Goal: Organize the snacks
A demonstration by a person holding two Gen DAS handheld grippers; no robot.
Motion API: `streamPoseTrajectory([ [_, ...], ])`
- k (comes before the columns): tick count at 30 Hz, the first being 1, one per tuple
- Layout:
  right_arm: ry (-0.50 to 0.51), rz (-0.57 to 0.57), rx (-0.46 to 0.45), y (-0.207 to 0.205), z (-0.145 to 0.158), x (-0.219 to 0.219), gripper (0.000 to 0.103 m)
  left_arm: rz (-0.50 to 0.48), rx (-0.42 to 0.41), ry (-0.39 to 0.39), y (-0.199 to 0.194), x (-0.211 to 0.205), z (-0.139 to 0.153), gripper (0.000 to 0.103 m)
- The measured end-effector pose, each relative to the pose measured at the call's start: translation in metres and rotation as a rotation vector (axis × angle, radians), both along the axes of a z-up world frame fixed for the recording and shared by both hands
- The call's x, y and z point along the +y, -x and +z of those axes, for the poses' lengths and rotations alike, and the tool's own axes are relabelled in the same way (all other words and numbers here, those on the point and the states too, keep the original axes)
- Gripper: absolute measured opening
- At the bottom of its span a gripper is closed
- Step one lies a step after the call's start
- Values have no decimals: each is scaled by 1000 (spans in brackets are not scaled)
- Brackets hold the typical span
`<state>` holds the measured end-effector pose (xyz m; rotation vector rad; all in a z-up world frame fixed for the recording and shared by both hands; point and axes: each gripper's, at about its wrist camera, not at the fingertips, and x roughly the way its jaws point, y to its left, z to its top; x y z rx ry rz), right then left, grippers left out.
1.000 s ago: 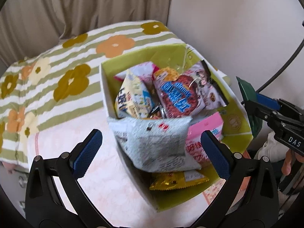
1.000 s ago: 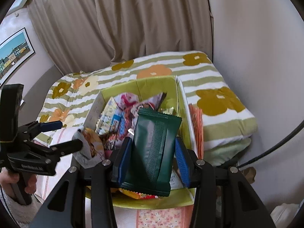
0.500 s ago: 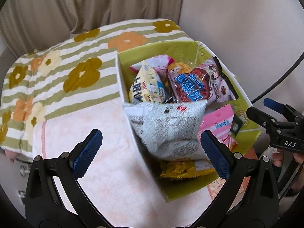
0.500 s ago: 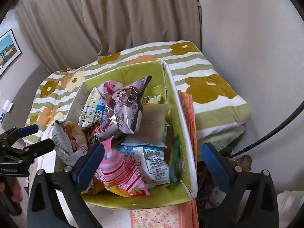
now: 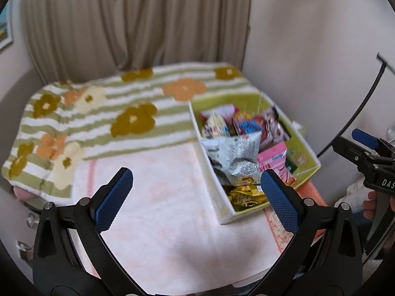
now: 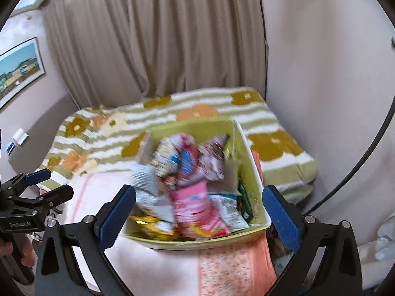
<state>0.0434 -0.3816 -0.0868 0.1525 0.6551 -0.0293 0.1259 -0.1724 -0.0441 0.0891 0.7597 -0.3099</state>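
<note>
Beige curtain [image 5: 128, 24] is hanging across the back wall, with a framed picture [image 6: 19, 66] showing on the wall at left in the right wrist view. Bed is lying under a striped floral blanket [image 5: 103, 113], green and white with mustard and orange flowers; a pale pink quilt [image 5: 158, 197] is covering the near part. Green box [image 6: 256, 180] is sitting on the bed at the right edge, next to the wall, partly on the quilt and partly on the blanket. Snacks are piling up inside it: a grey-white crinkled bag [image 5: 234, 153] is leaning on the near-left wall, a pink packet [image 6: 195, 204] is lying in the middle, a gold packet [image 5: 246, 194] is sitting at the near end, a dark green packet [image 6: 245, 202] is standing edge-on along the right wall. Right wrist view is motion-blurred, labels unreadable.

Left gripper [image 5: 196, 198] is hovering over the quilt beside the box, jaws standing wide apart, gripping nothing. Right gripper [image 6: 198, 219] is hovering above the box's near end, jaws spread fully, also gripping nothing; snacks are showing in the gap below, not touching the pads [image 6: 281, 222]. A hand [image 6: 14, 249] is gripping the left gripper's handle.
</note>
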Motion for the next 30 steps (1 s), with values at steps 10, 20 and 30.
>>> streamPoseTrajectory([
  [10,80,7,-155,92,46,73,102,103,-160,38,104,72,43,102],
  [20,85,0,-197,132,39,103,102,163,-226,38,167,108,46,102],
  [30,94,-12,-210,134,41,109,102,163,-266,16,175,110,51,102],
])
